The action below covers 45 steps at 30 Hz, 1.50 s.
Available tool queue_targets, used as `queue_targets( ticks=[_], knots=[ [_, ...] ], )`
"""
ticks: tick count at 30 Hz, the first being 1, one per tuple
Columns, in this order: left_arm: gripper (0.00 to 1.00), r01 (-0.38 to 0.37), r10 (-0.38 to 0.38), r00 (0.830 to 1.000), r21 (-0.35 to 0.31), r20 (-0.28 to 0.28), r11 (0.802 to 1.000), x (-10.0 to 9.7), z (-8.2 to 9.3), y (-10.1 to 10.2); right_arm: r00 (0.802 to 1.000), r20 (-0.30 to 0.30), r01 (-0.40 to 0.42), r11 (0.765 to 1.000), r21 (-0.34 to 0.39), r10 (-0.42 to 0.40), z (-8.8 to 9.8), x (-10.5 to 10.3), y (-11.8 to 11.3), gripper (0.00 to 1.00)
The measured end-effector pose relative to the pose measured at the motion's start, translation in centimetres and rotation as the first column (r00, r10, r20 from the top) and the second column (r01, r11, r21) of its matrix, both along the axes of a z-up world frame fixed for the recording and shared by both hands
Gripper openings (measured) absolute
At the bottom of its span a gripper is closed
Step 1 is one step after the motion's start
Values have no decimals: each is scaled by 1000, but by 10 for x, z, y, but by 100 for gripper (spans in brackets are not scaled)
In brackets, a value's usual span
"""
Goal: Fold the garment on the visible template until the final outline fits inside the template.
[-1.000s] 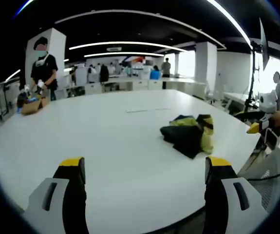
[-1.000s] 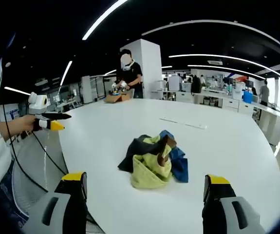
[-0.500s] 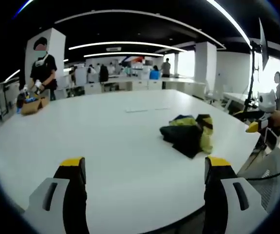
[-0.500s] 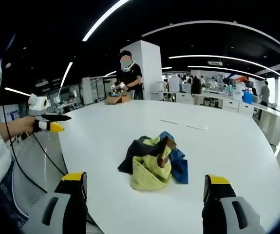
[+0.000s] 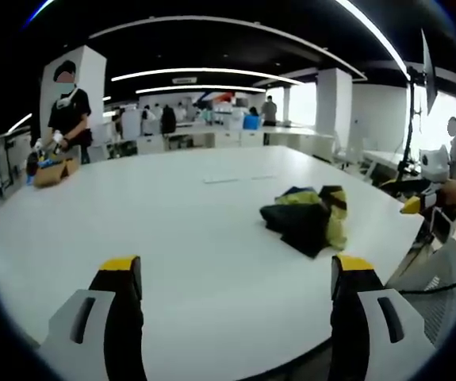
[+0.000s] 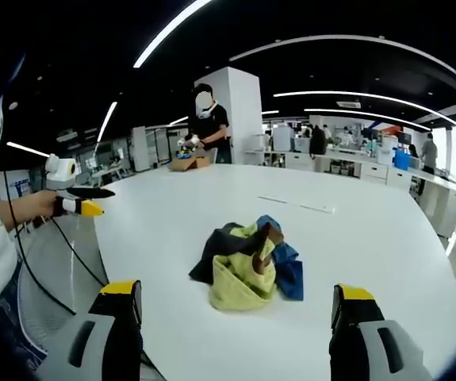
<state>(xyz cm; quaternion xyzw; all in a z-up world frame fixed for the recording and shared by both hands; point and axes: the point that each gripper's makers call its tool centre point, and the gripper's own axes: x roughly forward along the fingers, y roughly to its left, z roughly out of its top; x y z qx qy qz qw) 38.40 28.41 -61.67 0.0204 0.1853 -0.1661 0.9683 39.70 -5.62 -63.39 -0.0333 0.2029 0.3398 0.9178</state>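
Observation:
A crumpled garment in yellow, dark and blue lies bunched on the white table, right of centre in the left gripper view. Faint thin template marks sit on the table beyond it. My left gripper is open and empty, well short of the cloth. In the right gripper view the same garment lies just ahead of my right gripper, which is open with nothing between its jaws. The template marks lie behind the cloth. Each gripper also shows hand-held at the other view's edge: the right gripper and the left gripper.
A person stands at the table's far side handling a cardboard box; the same person and box show at far left. A light stand rises beyond the table's right edge. Desks and other people fill the background.
The right gripper view has shifted very slightly. The garment and both grippers stay as they were; the person at the box has moved their hands a little.

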Motion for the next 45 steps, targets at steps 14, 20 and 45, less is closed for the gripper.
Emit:
queue_targets(
  ticks=[14, 20, 45],
  knots=[
    [89, 40, -40, 999, 11, 13, 999, 4, 3, -8, 1000, 19, -2, 1000, 29, 1, 3, 6, 2, 92],
    [86, 65, -65, 998, 2, 16, 998, 6, 4, -15, 1000, 20, -8, 1000, 21, 7, 1, 9, 2, 90],
    [60, 291, -291, 956, -12, 33, 957, 33, 0, -86, 999, 14, -46, 999, -7, 46, -14, 41, 18, 67]
  ],
)
